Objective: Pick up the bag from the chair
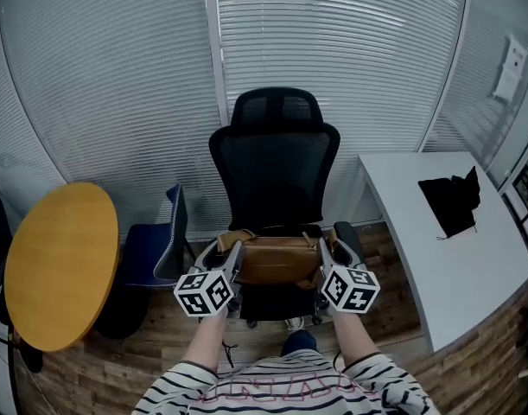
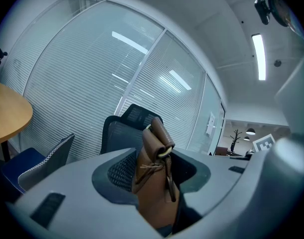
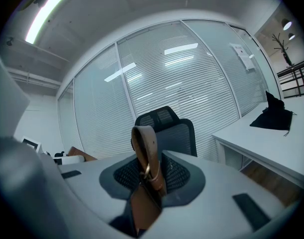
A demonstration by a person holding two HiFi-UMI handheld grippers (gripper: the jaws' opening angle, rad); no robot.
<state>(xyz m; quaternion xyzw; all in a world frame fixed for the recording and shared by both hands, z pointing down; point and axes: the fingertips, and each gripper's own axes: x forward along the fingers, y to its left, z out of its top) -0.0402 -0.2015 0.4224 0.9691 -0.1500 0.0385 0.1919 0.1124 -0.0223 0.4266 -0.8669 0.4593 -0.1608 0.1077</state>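
Left gripper [image 1: 235, 254] was clamped on the left end of the brown leather bag [image 1: 276, 259]. In the left gripper view its grey fingers [image 2: 77, 188] were partly apart with the bag's folded end, stitched tab and metal ring wedged between them, pads pressing the leather. Right gripper [image 1: 326, 251] was clamped on the bag's right end. In the right gripper view its fingers [image 3: 211, 198] stood closer together, pinching the leather where the looped strap with its small buckle stood up between them. Both grippers pointed about level, towards the chair back.

The bag hung stretched crosswise between the two grippers, over the seat of the black mesh office chair [image 1: 276, 158], in front of its backrest and between its armrests. Could not tell if the bag's underside touched the seat.

Marker cubes sat at the near ends of both grippers, with the person's striped sleeves [image 1: 181, 387] below them. A round yellow wooden table [image 1: 60, 266] stood well to the left, and a dark blue chair [image 1: 151, 249] sat between it and the office chair. A white desk [image 1: 454, 266] stood to the right with a crumpled black cloth [image 1: 451, 201] on it. White slatted blinds [image 1: 333, 50] lay behind the chair.
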